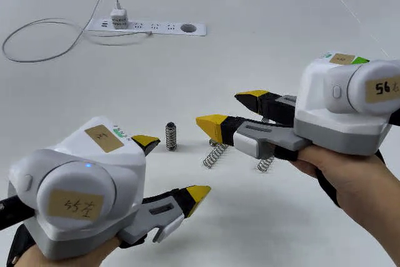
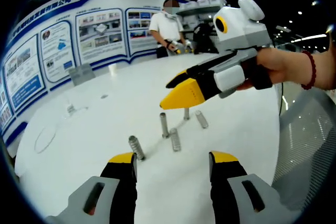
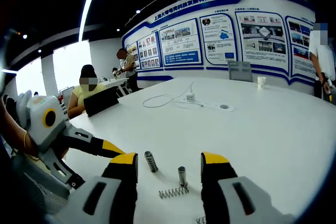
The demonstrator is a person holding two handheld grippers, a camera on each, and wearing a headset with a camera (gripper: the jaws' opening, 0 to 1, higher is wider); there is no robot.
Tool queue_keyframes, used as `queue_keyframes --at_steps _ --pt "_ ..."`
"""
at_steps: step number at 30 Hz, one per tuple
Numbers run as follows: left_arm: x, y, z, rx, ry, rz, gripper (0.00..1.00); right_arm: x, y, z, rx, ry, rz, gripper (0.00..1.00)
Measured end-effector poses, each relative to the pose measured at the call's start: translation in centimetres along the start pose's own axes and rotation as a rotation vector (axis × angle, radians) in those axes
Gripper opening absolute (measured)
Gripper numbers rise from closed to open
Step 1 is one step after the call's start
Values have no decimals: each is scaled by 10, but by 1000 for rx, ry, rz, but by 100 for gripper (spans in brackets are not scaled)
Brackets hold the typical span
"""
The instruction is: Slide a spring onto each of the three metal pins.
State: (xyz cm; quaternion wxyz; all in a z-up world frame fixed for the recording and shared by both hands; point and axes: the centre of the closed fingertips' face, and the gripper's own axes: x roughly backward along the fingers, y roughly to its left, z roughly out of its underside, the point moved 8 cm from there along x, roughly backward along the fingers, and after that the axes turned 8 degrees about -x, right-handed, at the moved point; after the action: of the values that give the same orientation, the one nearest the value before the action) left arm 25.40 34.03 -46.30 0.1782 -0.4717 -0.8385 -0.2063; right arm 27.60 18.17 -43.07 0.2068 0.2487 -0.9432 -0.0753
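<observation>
- My left gripper (image 1: 172,168) sits closest to the lens at lower left. My hand is cupped under its white body, and it points forward and to the right over the white table (image 1: 262,60). Its yellow-tipped jaws are spread wide with nothing between them.
- Just past its upper tip, a pin wearing a spring (image 1: 170,136) stands upright on the table. From the right gripper view it rises between my right gripper's jaws, further out on the table.
- My right gripper (image 1: 231,110) comes in from the right, level and above the table. My fingers wrap it from below and a red bracelet (image 2: 310,69) sits on that wrist. Its jaws are parted and grip nothing, and the near tip hangs over the parts.
- Under that near tip a loose spring (image 1: 214,154) lies on its side. A second loose spring (image 1: 265,164) lies to its right, beneath the gripper's grey jaw.
- A bare pin (image 3: 181,175) stands upright just behind the first loose spring, seen through the right gripper's jaws.
- Far across the table, well apart from the parts, a power strip (image 1: 147,27) lies flat. A white charger (image 1: 119,15) is plugged into it, and its cable (image 1: 44,35) loops off to the left.
</observation>
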Motion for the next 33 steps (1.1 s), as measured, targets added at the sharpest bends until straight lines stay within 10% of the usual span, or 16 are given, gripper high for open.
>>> queue_keyframes --at_steps 33 --pt "-66 -3 5 26 73 65 28 63 -23 39 -62 14 26 51"
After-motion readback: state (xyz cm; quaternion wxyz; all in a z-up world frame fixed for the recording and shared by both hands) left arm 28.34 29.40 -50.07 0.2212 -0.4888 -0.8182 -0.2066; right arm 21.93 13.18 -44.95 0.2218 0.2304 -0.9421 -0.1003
